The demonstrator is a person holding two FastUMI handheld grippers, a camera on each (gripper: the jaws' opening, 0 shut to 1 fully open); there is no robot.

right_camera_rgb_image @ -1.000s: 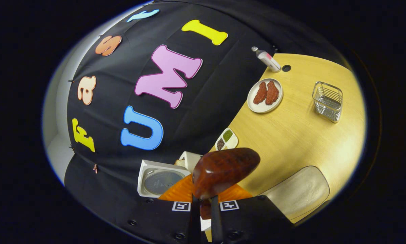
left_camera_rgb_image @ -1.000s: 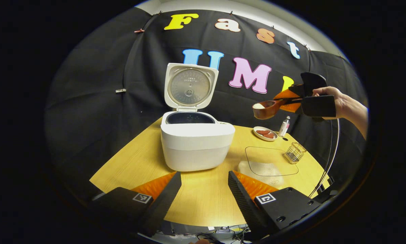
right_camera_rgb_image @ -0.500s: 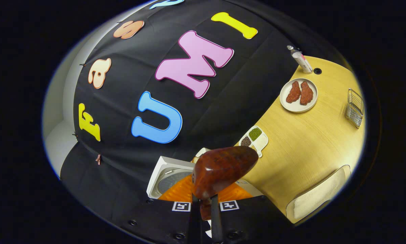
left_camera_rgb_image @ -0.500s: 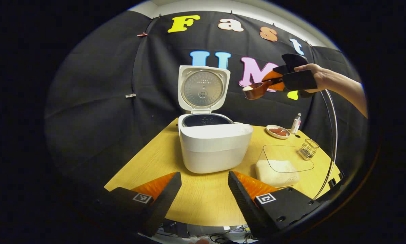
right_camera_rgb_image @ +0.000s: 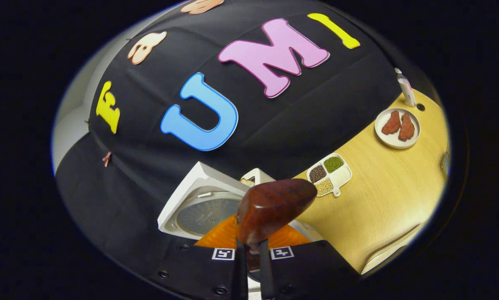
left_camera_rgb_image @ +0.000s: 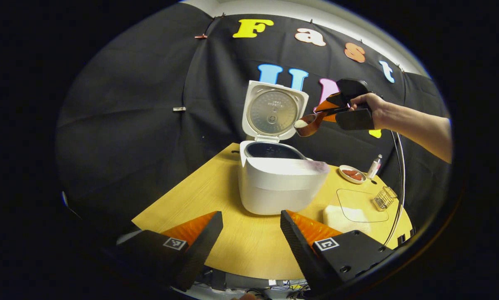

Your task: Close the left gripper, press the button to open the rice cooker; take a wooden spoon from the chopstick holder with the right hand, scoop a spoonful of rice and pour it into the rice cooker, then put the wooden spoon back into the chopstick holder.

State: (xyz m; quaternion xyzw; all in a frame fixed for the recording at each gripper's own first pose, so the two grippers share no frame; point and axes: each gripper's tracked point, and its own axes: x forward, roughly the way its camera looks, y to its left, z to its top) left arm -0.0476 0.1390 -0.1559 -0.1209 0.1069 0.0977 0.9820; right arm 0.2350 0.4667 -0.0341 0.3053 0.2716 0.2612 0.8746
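Your wooden spoon (left_camera_rgb_image: 308, 124) is in the air just beside the raised lid (left_camera_rgb_image: 274, 111) of the rice cooker (left_camera_rgb_image: 280, 177), above its right rim, with a heap of white rice (left_camera_rgb_image: 301, 123) in its bowl. In the right gripper view the underside of the spoon (right_camera_rgb_image: 274, 206) juts forward from your right gripper (right_camera_rgb_image: 250, 254), whose jaws are clamped on the handle. Your right hand (left_camera_rgb_image: 372, 109) holds that gripper (left_camera_rgb_image: 337, 109) up at lid height. The cooker stands open on the worktop (left_camera_rgb_image: 216, 200), its dark inner pot (left_camera_rgb_image: 273, 151) exposed.

Your left gripper (left_camera_rgb_image: 251, 231) hangs low at the near edge of the worktop, well apart from the cooker, jaws spread wide and holding nothing.

To the cooker's right sit a clear container of rice (left_camera_rgb_image: 349, 210), the wire chopstick holder (left_camera_rgb_image: 384, 201), a plate of reddish pieces (left_camera_rgb_image: 352, 173) and a small bottle (left_camera_rgb_image: 373, 166). Behind the cooker lies a divided dish of grains (right_camera_rgb_image: 329, 174).
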